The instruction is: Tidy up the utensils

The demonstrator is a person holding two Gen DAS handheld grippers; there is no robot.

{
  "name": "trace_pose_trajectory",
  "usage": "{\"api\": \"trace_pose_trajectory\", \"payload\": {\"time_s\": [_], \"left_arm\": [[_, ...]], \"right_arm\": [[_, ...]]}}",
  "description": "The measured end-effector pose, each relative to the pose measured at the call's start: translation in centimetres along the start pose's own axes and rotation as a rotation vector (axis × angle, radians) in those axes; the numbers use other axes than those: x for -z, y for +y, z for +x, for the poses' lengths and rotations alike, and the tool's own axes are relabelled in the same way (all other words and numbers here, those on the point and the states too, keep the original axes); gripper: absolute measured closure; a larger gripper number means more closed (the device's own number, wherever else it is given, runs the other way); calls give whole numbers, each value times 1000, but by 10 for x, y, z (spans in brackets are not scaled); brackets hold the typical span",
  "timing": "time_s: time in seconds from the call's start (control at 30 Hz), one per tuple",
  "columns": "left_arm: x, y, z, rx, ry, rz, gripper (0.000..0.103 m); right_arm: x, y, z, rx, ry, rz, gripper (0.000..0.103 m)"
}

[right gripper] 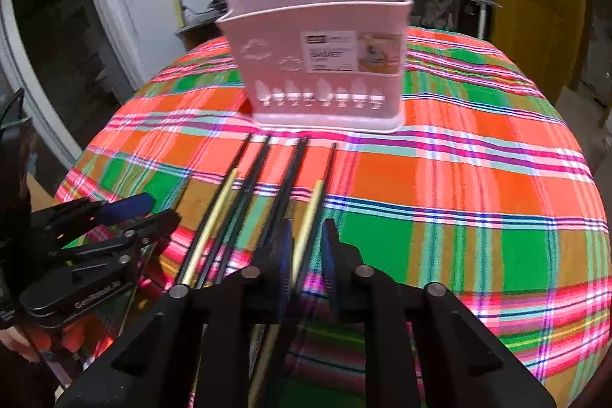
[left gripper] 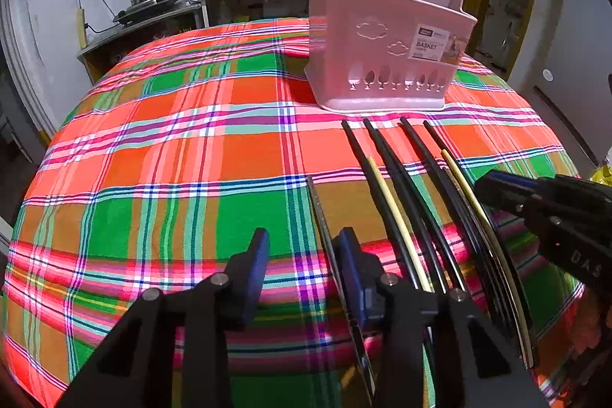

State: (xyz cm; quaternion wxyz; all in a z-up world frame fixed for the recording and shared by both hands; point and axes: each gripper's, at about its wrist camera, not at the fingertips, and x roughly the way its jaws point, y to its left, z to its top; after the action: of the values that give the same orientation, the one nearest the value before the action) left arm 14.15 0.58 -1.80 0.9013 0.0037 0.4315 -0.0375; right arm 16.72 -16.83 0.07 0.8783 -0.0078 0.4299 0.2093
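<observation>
My right claw is spread around a pale chopstick at lower centre, black chopsticks touching it, so closing may snag two; left claw spread, empty.

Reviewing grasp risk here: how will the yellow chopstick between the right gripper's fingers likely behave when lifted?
The yellow chopstick looks thin, straight and rigid, so probably stiff and light. Its smooth surface may slip or pivot between the right gripper pads. Lying against black chopsticks, it might drag a neighbour.
</observation>
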Motion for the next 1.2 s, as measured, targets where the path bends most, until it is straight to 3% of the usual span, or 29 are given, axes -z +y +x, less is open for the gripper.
{"api": "trace_pose_trajectory", "payload": {"time_s": [0.4,0.8,1.03,1.1,1.2], "left_arm": [[0,1,1,6,-3,3,66],[-8,2,6,40,27,3,66],[-21,0,16,55,65,13,61],[-24,1,18,49,66,9,67],[-25,5,18,47,68,-9,85]], "right_arm": [[-2,14,13,-2,23,-55,99],[-7,6,21,14,65,-22,99],[-14,4,28,19,90,4,97],[-15,4,28,19,94,7,97],[-15,5,28,19,93,2,97]]}}
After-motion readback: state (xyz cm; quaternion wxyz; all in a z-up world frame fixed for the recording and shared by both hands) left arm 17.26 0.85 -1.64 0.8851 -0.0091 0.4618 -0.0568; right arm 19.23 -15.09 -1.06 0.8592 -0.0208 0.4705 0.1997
